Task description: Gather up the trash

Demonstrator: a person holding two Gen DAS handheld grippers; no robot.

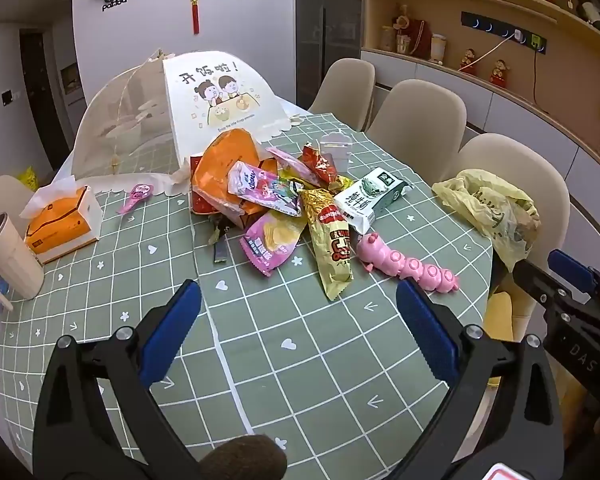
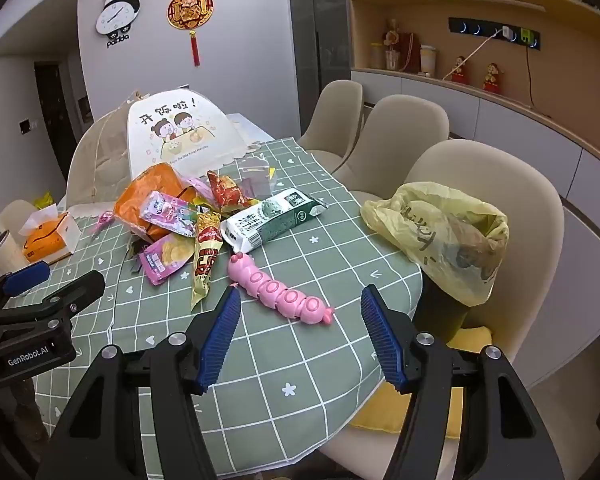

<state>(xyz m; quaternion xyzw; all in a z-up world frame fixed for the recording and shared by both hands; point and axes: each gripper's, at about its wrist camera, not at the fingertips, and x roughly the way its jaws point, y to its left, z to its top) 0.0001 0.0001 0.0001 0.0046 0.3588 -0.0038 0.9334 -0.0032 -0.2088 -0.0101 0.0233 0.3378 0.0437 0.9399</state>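
A pile of snack wrappers (image 1: 276, 200) lies mid-table: orange bag (image 1: 224, 168), pink chip packet (image 1: 274, 240), gold wrapper (image 1: 332, 248) and white-green milk carton (image 1: 370, 196). The pile also shows in the right wrist view (image 2: 188, 224). A yellow plastic bag (image 1: 496, 212) (image 2: 440, 236) hangs open at the table's right edge by a chair. My left gripper (image 1: 298, 312) is open and empty above the tablecloth, short of the pile. My right gripper (image 2: 298, 332) is open and empty, just short of a pink caterpillar toy (image 2: 280, 292).
Green checked tablecloth (image 1: 300, 360). A mesh food cover (image 1: 172, 120) stands at the back. A tissue box (image 1: 60, 220) and a beige cup (image 1: 8, 256) stand at the left. Beige chairs (image 2: 480, 184) line the right side. Shelves lie beyond.
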